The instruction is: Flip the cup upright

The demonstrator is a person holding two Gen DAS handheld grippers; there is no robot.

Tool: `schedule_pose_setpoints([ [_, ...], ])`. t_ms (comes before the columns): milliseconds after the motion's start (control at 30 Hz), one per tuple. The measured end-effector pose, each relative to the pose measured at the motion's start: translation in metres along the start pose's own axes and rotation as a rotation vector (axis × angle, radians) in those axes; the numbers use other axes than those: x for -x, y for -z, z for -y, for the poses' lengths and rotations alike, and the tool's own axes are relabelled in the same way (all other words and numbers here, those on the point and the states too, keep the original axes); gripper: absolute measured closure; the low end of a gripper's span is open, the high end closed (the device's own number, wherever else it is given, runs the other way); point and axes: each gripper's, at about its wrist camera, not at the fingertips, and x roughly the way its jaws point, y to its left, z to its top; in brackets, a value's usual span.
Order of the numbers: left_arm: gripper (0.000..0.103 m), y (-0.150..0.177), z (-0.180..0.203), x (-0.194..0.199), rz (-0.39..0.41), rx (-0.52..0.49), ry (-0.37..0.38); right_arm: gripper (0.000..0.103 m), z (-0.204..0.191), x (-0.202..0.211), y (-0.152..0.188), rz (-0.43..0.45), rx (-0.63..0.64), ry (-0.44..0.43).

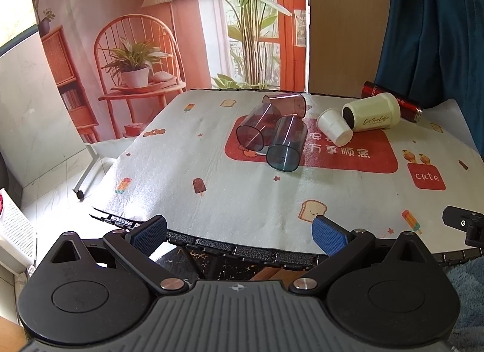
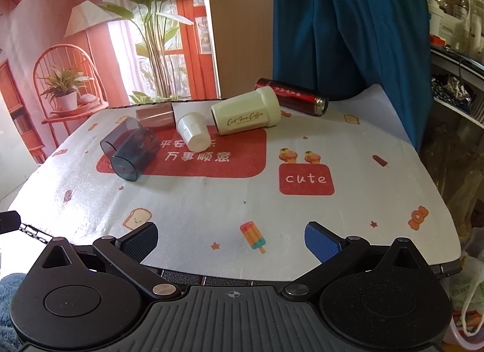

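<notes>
Several cups lie on their sides at the far part of the table. A teal clear cup, a purple clear cup and a pink cup lie together. A small white cup and a cream coffee mug lie to their right. My left gripper is open and empty at the near edge. My right gripper is open and empty at the near edge.
A red flask lies at the back right. The table wears a white printed cloth. A blue curtain hangs behind. Shelves with clutter stand to the right.
</notes>
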Motion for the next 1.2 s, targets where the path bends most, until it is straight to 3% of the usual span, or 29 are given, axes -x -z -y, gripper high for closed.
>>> schedule_pose_setpoints([
  [333,0.0,-0.028,-0.011,-0.044,-0.018,0.009,-0.072,0.0,0.016,-0.042,-0.034,-0.015,-0.046,-0.024],
  [667,0.0,-0.04,-0.029,-0.099,-0.056,0.105,-0.076,0.0,0.029,-0.145,-0.103,-0.018,-0.162,-0.032],
  [900,0.0,-0.029,-0.04,-0.124,-0.087,0.144,-0.068,0.0,0.036,-0.228,-0.151,-0.022,-0.335,-0.037],
  [1100,0.0,-0.022,-0.054,-0.142,-0.128,0.201,-0.052,0.0,0.061,-0.289,-0.17,-0.051,-0.664,-0.073],
  [1200,0.0,-0.022,-0.059,-0.147,-0.133,0.219,-0.048,0.0,0.062,-0.311,-0.177,-0.055,-0.722,-0.036],
])
